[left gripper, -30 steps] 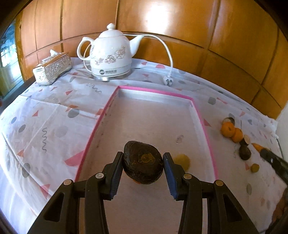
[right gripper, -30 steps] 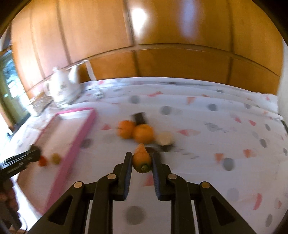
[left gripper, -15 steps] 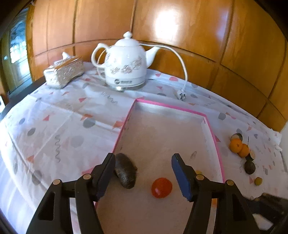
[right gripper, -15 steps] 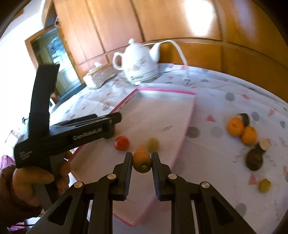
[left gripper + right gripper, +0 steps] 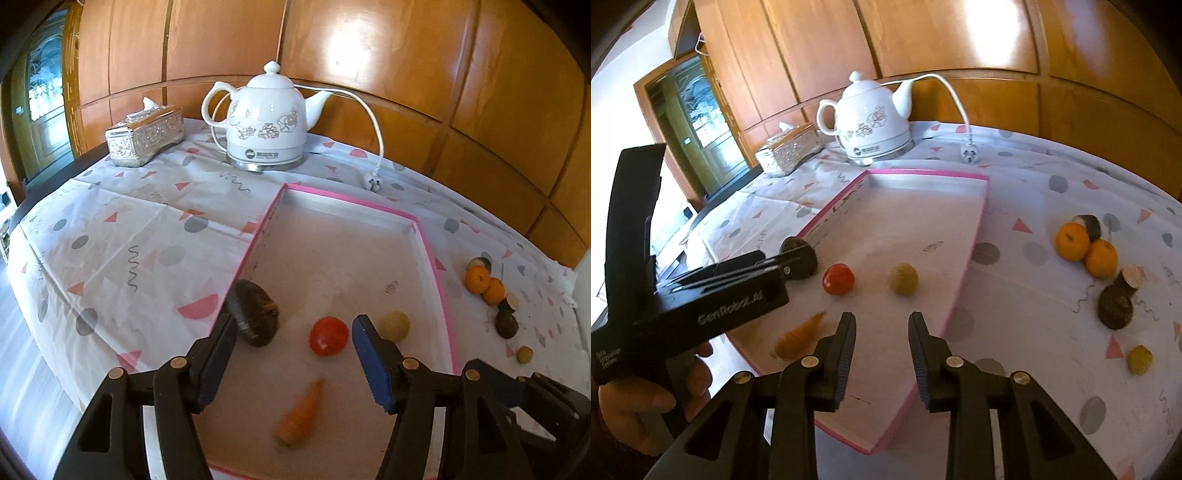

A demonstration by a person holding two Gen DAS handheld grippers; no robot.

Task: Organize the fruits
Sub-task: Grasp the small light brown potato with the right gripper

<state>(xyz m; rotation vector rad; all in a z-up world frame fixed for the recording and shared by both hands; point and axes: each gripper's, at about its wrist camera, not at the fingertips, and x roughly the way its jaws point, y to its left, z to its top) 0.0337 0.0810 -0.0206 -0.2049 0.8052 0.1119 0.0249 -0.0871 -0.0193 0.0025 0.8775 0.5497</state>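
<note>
The pink-rimmed tray [image 5: 347, 199] holds a dark fruit [image 5: 255, 314], a red fruit [image 5: 328, 336], a yellow-green fruit [image 5: 395, 325] and a blurred, pointed orange fruit [image 5: 299, 417]. My left gripper [image 5: 293, 332] hovers open above the tray's near end, the dark fruit beside its left finger. My right gripper [image 5: 882, 325] is over the tray's near right edge; its jaws are opening with nothing between them. The orange fruit [image 5: 799, 336] lies just to their left. A hand [image 5: 646, 406] holds the left gripper [image 5: 775, 264].
On the cloth right of the tray lie two oranges [image 5: 1071, 242], dark fruits [image 5: 1115, 306] and a small yellow fruit [image 5: 1139, 360]. A white kettle [image 5: 266, 122] with its cord and plug [image 5: 373, 181] and a tissue box [image 5: 146, 134] stand at the back.
The left gripper opened, let the dark fruit down in the tray and drew back. The right gripper carried the orange fruit left over the tray and released it.
</note>
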